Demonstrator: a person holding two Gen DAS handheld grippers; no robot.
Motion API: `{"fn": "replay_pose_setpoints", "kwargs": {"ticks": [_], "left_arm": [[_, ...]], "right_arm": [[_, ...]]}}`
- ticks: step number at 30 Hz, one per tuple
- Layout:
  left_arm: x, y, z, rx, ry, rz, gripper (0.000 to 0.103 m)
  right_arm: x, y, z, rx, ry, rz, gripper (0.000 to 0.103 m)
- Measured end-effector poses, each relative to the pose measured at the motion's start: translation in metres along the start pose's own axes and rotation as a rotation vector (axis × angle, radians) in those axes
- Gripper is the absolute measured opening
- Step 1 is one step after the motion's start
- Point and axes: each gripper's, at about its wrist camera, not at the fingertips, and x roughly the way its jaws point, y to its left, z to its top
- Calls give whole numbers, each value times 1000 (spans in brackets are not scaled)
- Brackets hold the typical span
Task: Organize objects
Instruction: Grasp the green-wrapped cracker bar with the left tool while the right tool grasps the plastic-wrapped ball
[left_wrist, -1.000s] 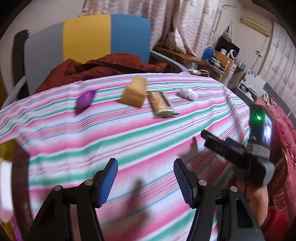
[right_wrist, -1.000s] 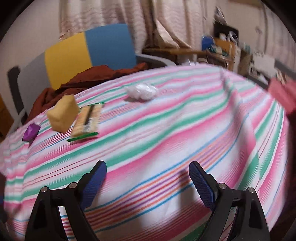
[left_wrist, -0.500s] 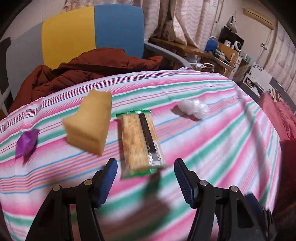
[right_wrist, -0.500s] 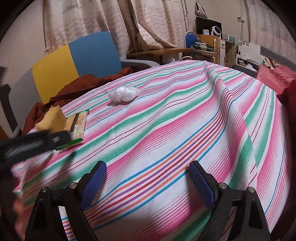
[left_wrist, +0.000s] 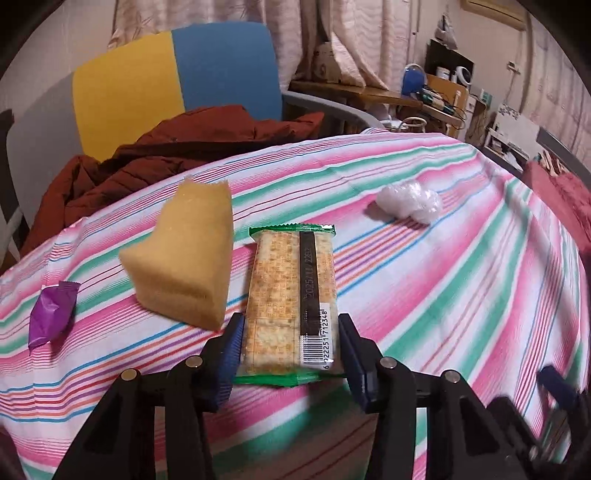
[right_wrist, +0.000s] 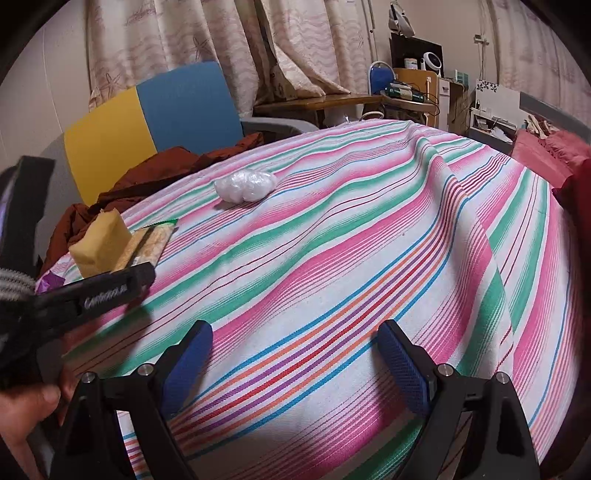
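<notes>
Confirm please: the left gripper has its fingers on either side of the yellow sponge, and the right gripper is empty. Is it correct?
Not quite. The left gripper has the cracker packet between its closing jaws, not the yellow sponge beside it, as the left wrist view shows. The right gripper is empty.

A tablecloth (left_wrist: 424, 295) striped pink, green, white and blue carries a yellow sponge (left_wrist: 184, 266), a green-edged tan cracker packet (left_wrist: 291, 295), a purple wrapper (left_wrist: 51, 314) and a clear-white plastic wad (left_wrist: 410, 201), before a yellow-and-blue chair (left_wrist: 173, 81) draped in a rust-brown jacket (left_wrist: 166, 155).
</notes>
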Motion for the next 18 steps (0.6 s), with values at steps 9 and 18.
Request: {"fn": "replay_pose_setpoints", "kwargs": {"ticks": [9, 18], "left_arm": [[0, 2, -3, -8, -15, -11, 50], [2, 3, -4, -15, -27, -21, 50]], "right_arm": [[11, 1, 63, 4, 5, 109, 92], [100, 31, 124, -154, 11, 108, 84]]}}
